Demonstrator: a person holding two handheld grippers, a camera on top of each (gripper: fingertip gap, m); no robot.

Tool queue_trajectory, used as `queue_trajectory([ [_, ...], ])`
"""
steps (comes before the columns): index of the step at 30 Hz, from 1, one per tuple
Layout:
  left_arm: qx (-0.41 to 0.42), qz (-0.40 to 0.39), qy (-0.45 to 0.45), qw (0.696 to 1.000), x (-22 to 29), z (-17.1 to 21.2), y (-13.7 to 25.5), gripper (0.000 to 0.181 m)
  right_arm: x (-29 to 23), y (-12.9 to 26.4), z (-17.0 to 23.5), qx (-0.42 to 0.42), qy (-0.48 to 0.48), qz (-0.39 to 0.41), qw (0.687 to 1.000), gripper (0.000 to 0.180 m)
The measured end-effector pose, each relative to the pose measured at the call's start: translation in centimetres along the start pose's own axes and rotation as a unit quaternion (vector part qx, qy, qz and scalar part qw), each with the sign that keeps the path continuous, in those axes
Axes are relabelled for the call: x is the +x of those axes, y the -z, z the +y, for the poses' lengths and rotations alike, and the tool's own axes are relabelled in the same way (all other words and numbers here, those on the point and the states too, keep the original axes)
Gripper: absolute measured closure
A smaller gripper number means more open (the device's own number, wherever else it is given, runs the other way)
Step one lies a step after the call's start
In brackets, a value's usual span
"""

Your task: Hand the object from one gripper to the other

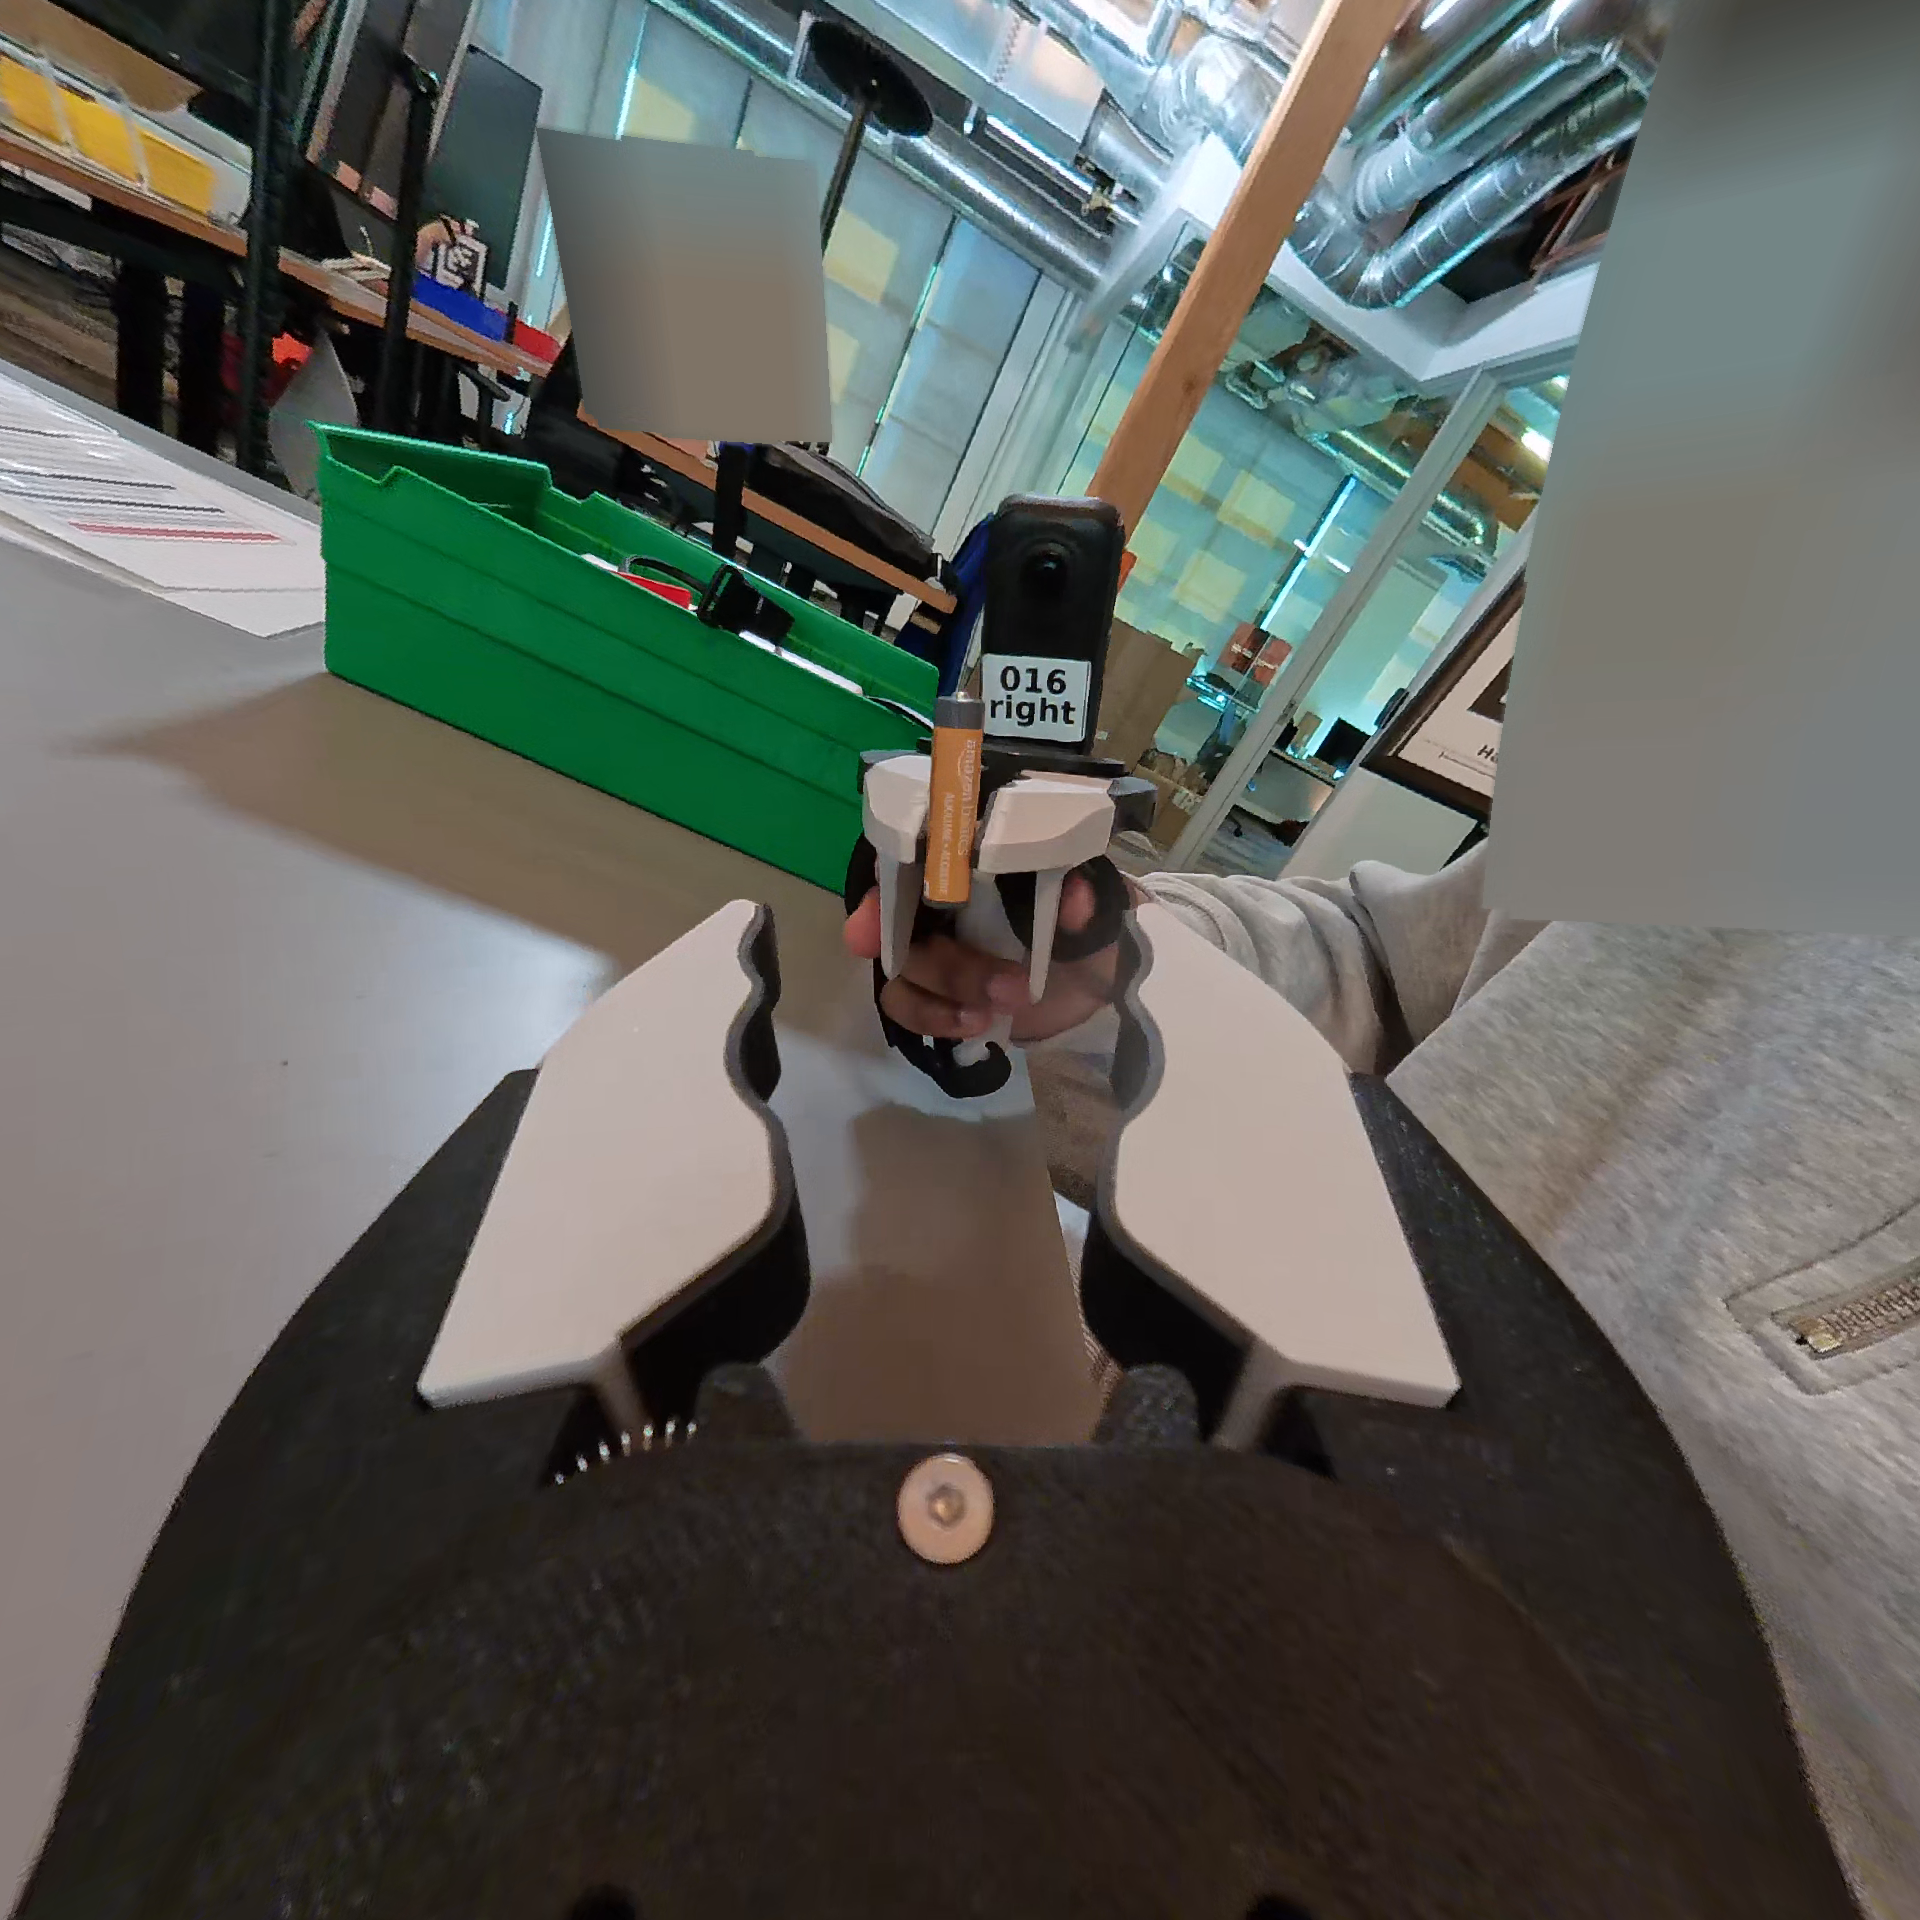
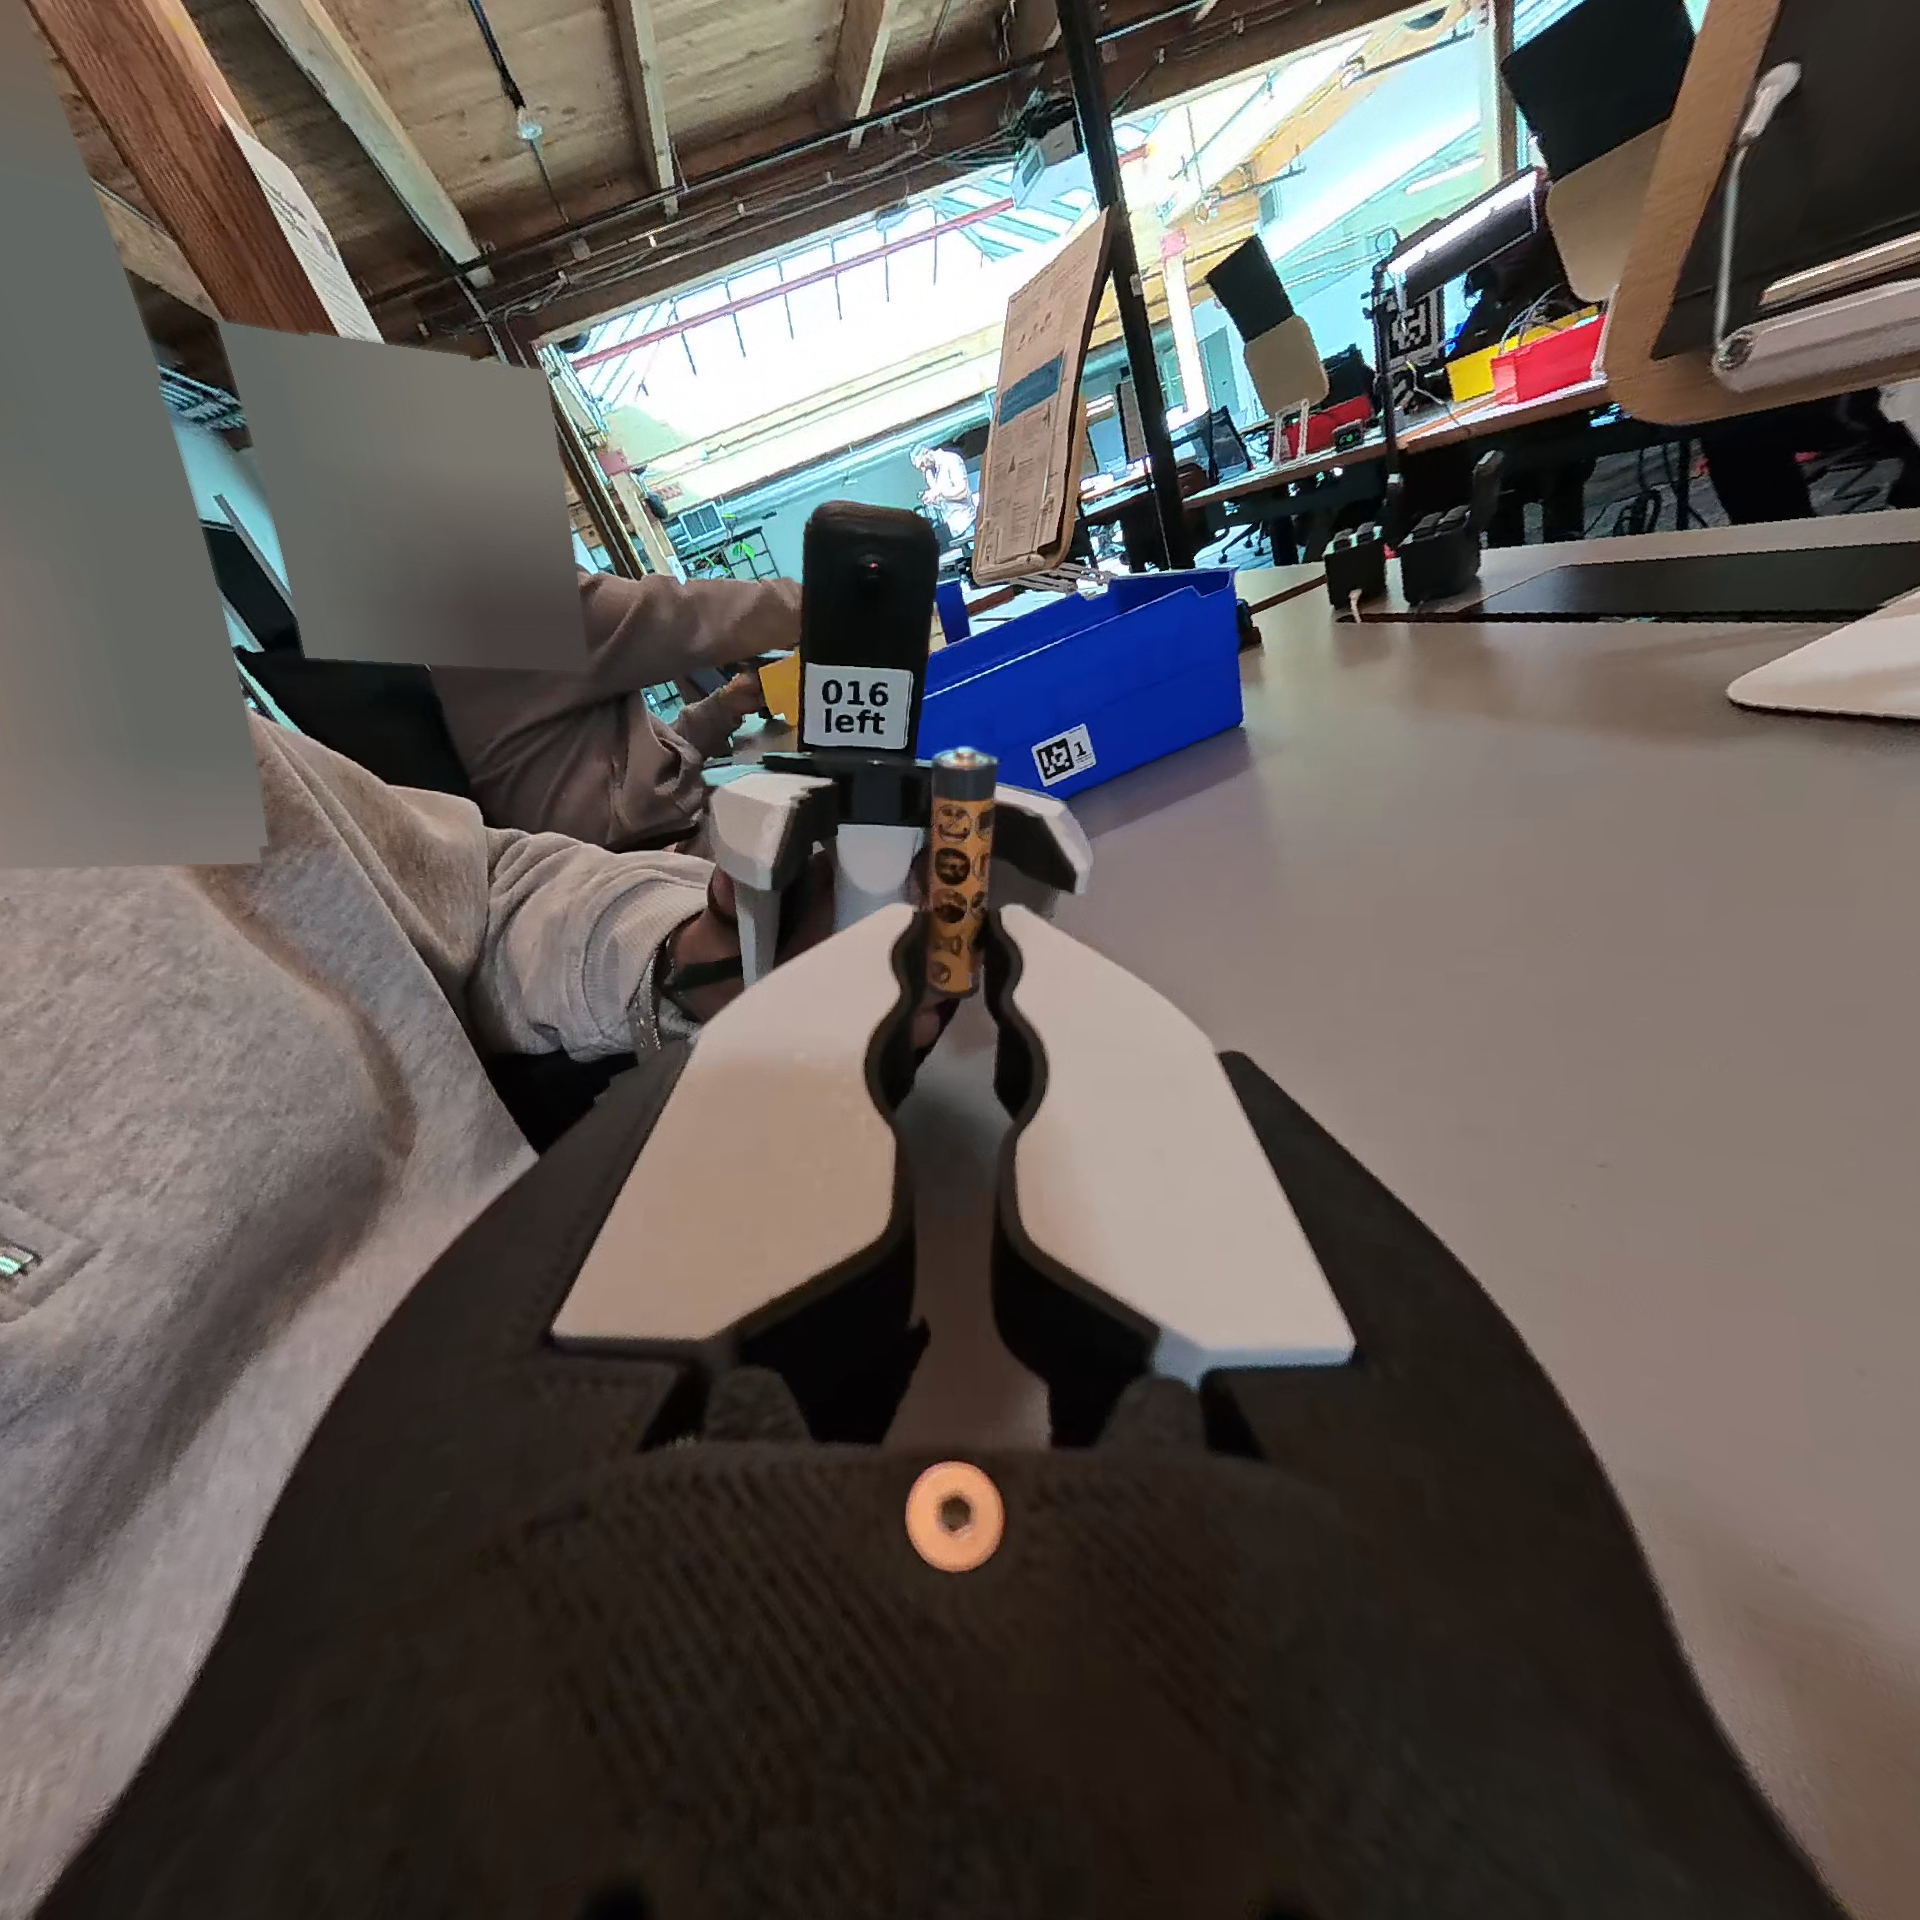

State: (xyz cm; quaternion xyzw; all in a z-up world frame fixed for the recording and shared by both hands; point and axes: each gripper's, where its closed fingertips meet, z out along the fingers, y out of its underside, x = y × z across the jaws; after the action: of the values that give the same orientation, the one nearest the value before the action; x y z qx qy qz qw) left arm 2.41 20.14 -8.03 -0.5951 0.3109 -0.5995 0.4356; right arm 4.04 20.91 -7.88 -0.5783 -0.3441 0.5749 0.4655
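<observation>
Over a grey table (image 2: 1455, 831), right hand-held gripper (image 2: 951, 956) pinches an upright orange-and-black battery (image 2: 958, 894); left hand-held gripper (image 1: 951, 997) gapes empty.

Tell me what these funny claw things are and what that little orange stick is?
They are two hand-held grabbers, each with two fingers, and one person holds one in each hand. Each grabber carries a camera looking along its fingers, so each picture comes from one grabber. In the right grabber's picture, the right grabber pinches a small orange battery, standing upright. In the other picture the left grabber is open and empty, facing the battery, ready to take it. Both are held above a grey table. On the table sit a green bin in one picture and a blue bin in the other.
</observation>
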Motion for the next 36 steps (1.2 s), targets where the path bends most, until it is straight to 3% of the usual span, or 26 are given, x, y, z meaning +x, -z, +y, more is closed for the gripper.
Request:
queue_trajectory([
  [4, 0.006, 0.004, 0.005, 1.000, 0.0, -0.2, 0.1, 0.123, -0.5, -0.5, 0.9, -0.025, 0.019, -0.005, 0.999, 0.169],
  [15, -0.029, 0.052, -0.034, 0.998, 2.0, 0.8, -0.2, 0.168, -2.5, -2.1, 3.5, -0.079, 0.037, -0.031, 0.996, 0.169],
  [18, -0.033, 0.042, -0.060, 0.997, 2.0, 0.8, -0.1, 0.172, -2.6, -2.2, 3.4, -0.074, 0.033, -0.032, 0.996, 0.169],
  [20, -0.029, 0.044, -0.063, 0.997, 2.2, 0.6, -0.1, 0.171, -2.4, -2.1, 3.2, -0.068, 0.037, -0.026, 0.997, 0.151],
  [24, -0.023, 0.043, -0.040, 0.998, 1.8, 0.3, 0.1, 0.171, -0.1, -1.7, 1.3, -0.012, 0.094, 0.056, 0.994, 0.083],
  [26, -0.023, 0.044, -0.012, 0.999, 1.4, 0.4, 0.1, 0.171, 0.0, -1.4, 0.5, 0.001, 0.166, 0.074, 0.983, 0.074],
  [32, -0.030, 0.078, 0.114, 0.990, 0.9, 1.1, 0.1, 0.172, -2.8, -1.8, 2.1, -0.057, 0.386, 0.035, 0.920, 0.103],
  [36, -0.037, 0.117, 0.192, 0.974, 1.2, 1.6, -0.1, 0.171, -3.5, -2.2, 3.8, -0.093, 0.439, 0.015, 0.894, 0.111],
])
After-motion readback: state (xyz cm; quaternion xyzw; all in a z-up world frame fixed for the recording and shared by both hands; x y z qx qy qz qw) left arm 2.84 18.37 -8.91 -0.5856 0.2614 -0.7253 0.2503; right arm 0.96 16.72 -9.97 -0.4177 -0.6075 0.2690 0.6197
